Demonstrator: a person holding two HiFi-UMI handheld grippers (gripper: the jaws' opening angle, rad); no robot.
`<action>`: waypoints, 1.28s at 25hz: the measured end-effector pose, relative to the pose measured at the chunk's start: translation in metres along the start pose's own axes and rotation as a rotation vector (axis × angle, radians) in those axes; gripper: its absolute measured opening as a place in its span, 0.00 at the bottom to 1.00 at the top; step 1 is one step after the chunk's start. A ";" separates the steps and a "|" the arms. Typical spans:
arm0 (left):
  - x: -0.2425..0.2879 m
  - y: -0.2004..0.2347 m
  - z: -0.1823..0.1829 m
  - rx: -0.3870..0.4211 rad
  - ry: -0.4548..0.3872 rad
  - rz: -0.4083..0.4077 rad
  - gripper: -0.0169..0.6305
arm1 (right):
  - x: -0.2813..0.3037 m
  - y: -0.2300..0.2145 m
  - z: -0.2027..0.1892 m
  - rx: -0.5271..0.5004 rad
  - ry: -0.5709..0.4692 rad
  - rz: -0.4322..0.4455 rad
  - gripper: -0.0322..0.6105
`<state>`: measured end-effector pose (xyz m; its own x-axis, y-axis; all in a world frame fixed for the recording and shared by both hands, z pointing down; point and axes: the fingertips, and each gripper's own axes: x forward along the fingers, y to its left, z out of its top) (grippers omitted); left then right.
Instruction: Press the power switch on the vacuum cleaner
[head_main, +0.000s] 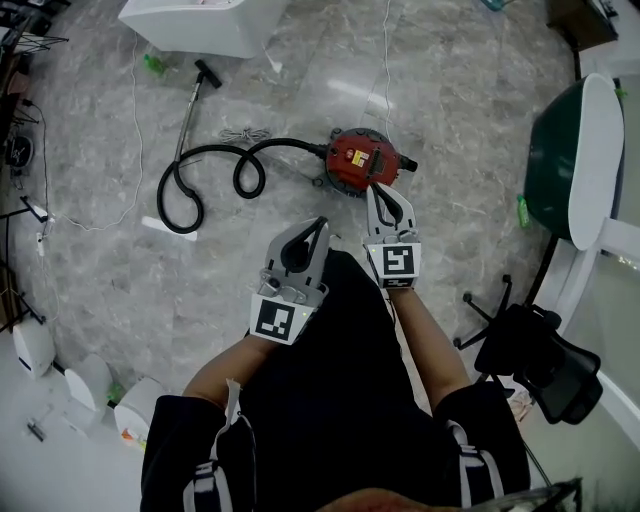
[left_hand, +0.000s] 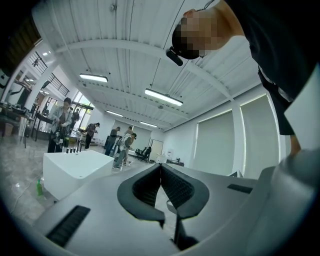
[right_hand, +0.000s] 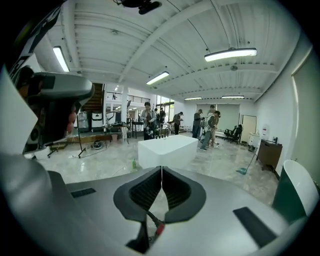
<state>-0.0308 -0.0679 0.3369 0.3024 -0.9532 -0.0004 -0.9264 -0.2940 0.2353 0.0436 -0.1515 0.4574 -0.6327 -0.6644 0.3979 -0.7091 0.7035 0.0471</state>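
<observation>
A red canister vacuum cleaner (head_main: 360, 162) sits on the grey marble floor, and its black hose (head_main: 215, 170) loops off to the left toward a wand (head_main: 188, 112). In the head view my right gripper (head_main: 372, 189) is held high, and its tips overlap the vacuum's near edge. My left gripper (head_main: 321, 223) hangs to the left of it, over the floor short of the vacuum. Both are shut with nothing in them. The left gripper view shows jaws (left_hand: 160, 165) closed against a ceiling, and the right gripper (right_hand: 161, 168) faces across the room. Neither gripper view shows the vacuum.
A white table (head_main: 190, 25) stands beyond the wand, also in the right gripper view (right_hand: 167, 150). A green chair (head_main: 570, 160) and a black office chair (head_main: 540, 350) are on the right. White containers (head_main: 90, 385) line the lower left. A thin white cord (head_main: 135, 120) trails on the floor. People stand far off.
</observation>
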 end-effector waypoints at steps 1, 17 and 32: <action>-0.001 0.002 -0.001 0.002 0.002 0.004 0.05 | 0.004 -0.001 -0.006 -0.014 0.021 0.002 0.08; 0.006 0.018 -0.009 -0.011 0.023 0.029 0.05 | 0.049 -0.016 -0.073 -0.052 0.207 0.034 0.08; 0.016 0.036 -0.026 -0.081 0.031 0.046 0.05 | 0.097 -0.033 -0.130 -0.109 0.302 0.053 0.08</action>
<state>-0.0537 -0.0915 0.3704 0.2683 -0.9624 0.0422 -0.9185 -0.2423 0.3125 0.0459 -0.2070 0.6132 -0.5351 -0.5329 0.6555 -0.6302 0.7686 0.1104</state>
